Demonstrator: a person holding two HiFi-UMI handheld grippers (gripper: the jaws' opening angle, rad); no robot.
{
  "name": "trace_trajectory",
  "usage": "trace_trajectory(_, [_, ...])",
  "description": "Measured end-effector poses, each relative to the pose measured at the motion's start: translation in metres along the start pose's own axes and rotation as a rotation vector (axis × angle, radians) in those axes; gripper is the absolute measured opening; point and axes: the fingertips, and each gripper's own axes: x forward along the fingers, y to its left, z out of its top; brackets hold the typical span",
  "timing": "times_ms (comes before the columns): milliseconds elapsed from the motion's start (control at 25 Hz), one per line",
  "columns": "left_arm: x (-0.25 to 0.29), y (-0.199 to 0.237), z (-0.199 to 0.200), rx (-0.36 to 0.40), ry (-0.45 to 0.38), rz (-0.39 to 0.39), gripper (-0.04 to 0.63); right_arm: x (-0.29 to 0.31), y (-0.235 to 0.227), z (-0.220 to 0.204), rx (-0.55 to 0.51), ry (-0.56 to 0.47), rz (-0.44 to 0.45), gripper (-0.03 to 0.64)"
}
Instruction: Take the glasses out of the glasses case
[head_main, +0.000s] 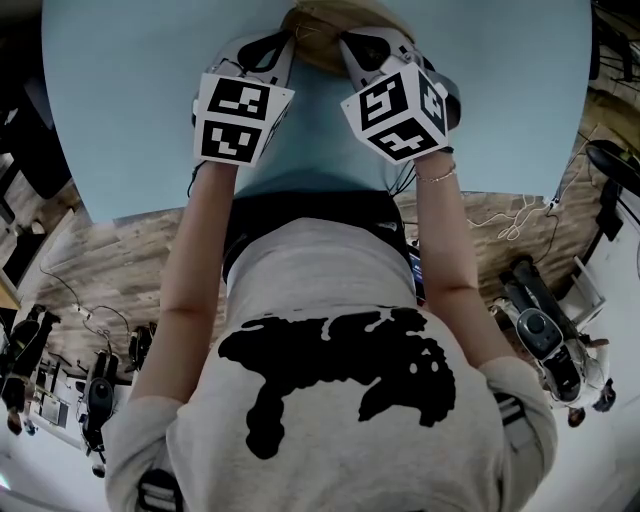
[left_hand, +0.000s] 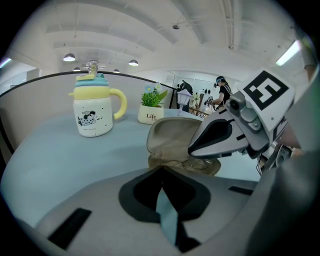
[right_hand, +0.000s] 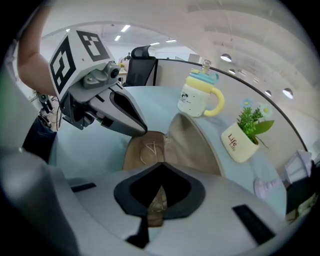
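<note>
First, head view. The glasses case (head_main: 322, 30), tan, lies on the pale blue desk (head_main: 120, 100) between the fingers of the left gripper (head_main: 283, 40) and the right gripper (head_main: 350, 42), close to both sets of tips. Its far side is cut off by the frame edge. Its contents cannot be made out, and the marker cubes cover much of both grippers.

Next, left gripper view. The left gripper (left_hand: 161, 169) has its fingers drawn together at the tips, and only a thin wedge of desk (left_hand: 60, 160) shows between them. The glasses case (left_hand: 172, 137) sits just beyond the tips. It is open, with the lid standing up behind a shallow tray. The glasses (left_hand: 200, 164), a thin wire frame, lie in the tray. The right gripper (left_hand: 192, 149) hangs over the tray with fingers together and hides its right part. Well beyond the fingers stand a mug (left_hand: 94, 112) and a plant pot (left_hand: 151, 114).

Last, right gripper view. The right gripper (right_hand: 161, 164) likewise has its fingers closed to a slit, with tan case surface showing through it. The glasses case (right_hand: 192, 145) lies directly ahead of the tips, its near rim hidden behind them. The glasses (right_hand: 150, 150) rest folded in the tray, fine and pale, with the lenses hard to make out. The left gripper (right_hand: 141, 131) has its closed fingers over the tray's far-left rim. The mug (right_hand: 197, 100) and the plant pot (right_hand: 240, 142) stand beyond the lid.
</note>
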Motion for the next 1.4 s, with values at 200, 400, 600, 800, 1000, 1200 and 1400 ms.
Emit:
trace_trajectory(200, [-0.003,-0.002,-0.001,0.004,0.005,-0.006,0.014,0.001,0.003,-0.005,-0.065,0.022,-0.015,0.005])
trace_trajectory(400, [-0.002,0.002,-0.003,0.003,0.002,-0.012,0.014,0.009,0.009,0.000,-0.054,0.043,0.015,0.050])
trace_trajectory(600, [0.001,0.005,-0.004,0.003,0.003,-0.018,0.014,0.015,0.010,0.002,-0.085,0.072,0.039,0.075])
trace_trajectory(800, [-0.001,0.007,-0.005,0.007,-0.002,-0.019,0.014,0.021,0.012,0.001,-0.118,0.128,0.085,0.067])
trace_trajectory(1000, [-0.001,0.007,-0.003,0.004,-0.009,-0.022,0.014,0.024,0.016,0.000,-0.139,0.209,0.180,0.049])
trace_trajectory(1200, [-0.005,0.012,-0.006,-0.008,-0.019,-0.024,0.014,0.032,0.022,0.006,-0.127,0.307,0.273,0.051])
trace_trajectory(1400, [-0.005,0.011,-0.002,-0.013,-0.027,-0.029,0.014,0.026,0.020,0.006,-0.076,0.346,0.326,0.029])
